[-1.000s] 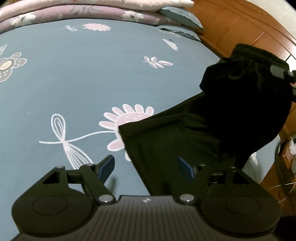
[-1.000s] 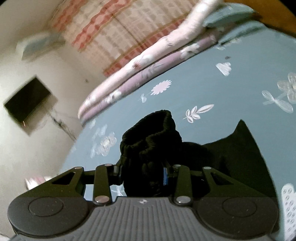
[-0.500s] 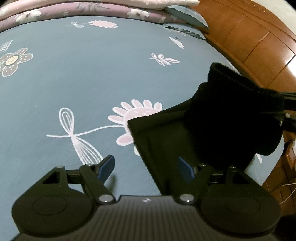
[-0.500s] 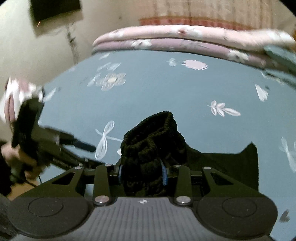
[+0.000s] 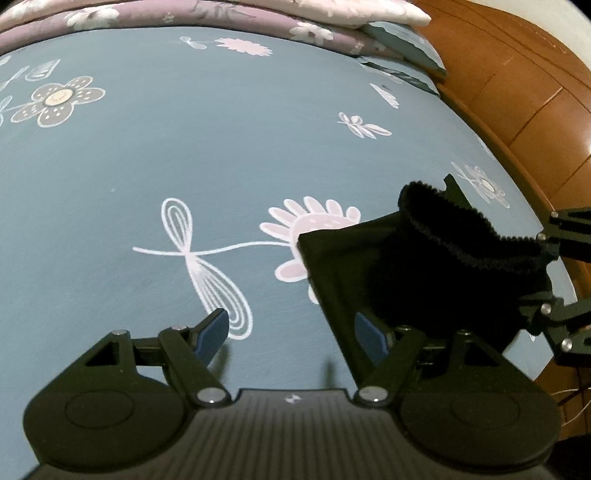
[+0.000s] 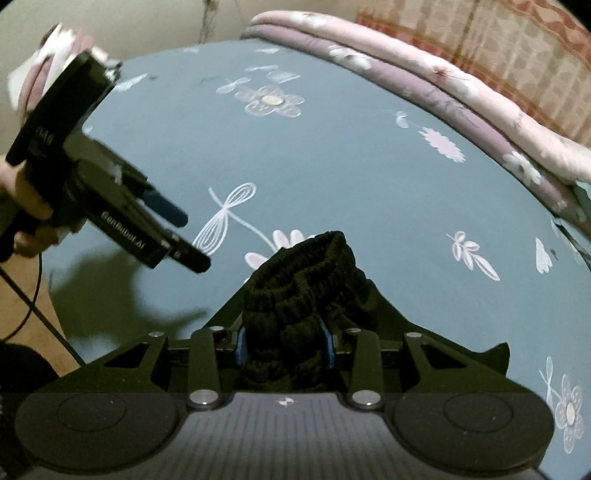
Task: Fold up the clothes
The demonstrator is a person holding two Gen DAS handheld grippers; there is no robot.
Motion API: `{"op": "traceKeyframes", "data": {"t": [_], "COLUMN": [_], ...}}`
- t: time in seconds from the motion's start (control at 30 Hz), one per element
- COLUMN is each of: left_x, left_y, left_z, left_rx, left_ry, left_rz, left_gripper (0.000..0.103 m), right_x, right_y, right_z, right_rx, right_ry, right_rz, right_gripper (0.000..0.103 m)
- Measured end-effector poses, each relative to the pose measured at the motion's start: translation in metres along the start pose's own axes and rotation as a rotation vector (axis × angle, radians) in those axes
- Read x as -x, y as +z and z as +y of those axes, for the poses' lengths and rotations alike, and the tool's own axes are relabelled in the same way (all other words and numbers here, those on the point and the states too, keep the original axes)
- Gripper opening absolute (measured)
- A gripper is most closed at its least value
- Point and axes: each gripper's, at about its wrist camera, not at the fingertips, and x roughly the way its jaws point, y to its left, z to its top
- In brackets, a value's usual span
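Observation:
A black garment (image 5: 347, 273) lies partly flat on the blue flowered bedsheet (image 5: 184, 155). Its ribbed elastic waistband (image 6: 303, 273) is bunched and lifted, with my right gripper (image 6: 284, 345) shut on it. From the left wrist view the same waistband (image 5: 461, 229) hangs at the right, the right gripper (image 5: 554, 277) pinching it from the edge. My left gripper (image 5: 291, 332) stands open low over the sheet, its right finger over the garment's near edge and nothing between its fingers. The left gripper (image 6: 177, 236) also shows in the right wrist view, held by a hand (image 6: 22, 199).
Folded pink and purple quilts (image 5: 184, 14) and a blue pillow (image 5: 406, 44) are stacked at the bed's far end. A wooden wall panel (image 5: 524, 96) runs along the right side of the bed. A cable (image 6: 33, 295) hangs below the hand.
The right gripper has carried the bunched waistband down and leftward over the flat part of the garment. The left gripper has stayed open, drifting slightly.

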Motion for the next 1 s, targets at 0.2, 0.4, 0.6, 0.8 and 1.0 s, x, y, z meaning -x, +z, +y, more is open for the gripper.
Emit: {"op": "traceKeyframes", "data": {"t": [0.2, 0.4, 0.6, 0.8, 1.0], "left_x": [0.0, 0.001, 0.0, -0.021, -0.052], "left_y": [-0.005, -0.008, -0.004, 0.008, 0.026], "left_z": [0.007, 0.009, 0.002, -0.013, -0.022], "left_rx": [0.025, 0.038, 0.038, 0.037, 0.026], "left_ry": [0.002, 0.002, -0.071, -0.171, -0.215], "left_rz": [-0.003, -0.008, -0.014, -0.007, -0.014], "left_gripper": [0.075, 0.075, 0.075, 0.072, 0.072], "right_x": [-0.012, -0.013, -0.009, -0.009, -0.012], "right_y": [0.003, 0.008, -0.004, -0.028, -0.057], "right_z": [0.011, 0.009, -0.012, -0.033, -0.051], "right_rx": [0.033, -0.007, -0.113, -0.231, -0.348], "right_ry": [0.041, 0.145, 0.109, 0.077, 0.055], "right_rz": [0.037, 0.029, 0.024, 0.045, 0.061], "right_gripper": [0.048, 0.052, 0.052, 0.052, 0.052]}}
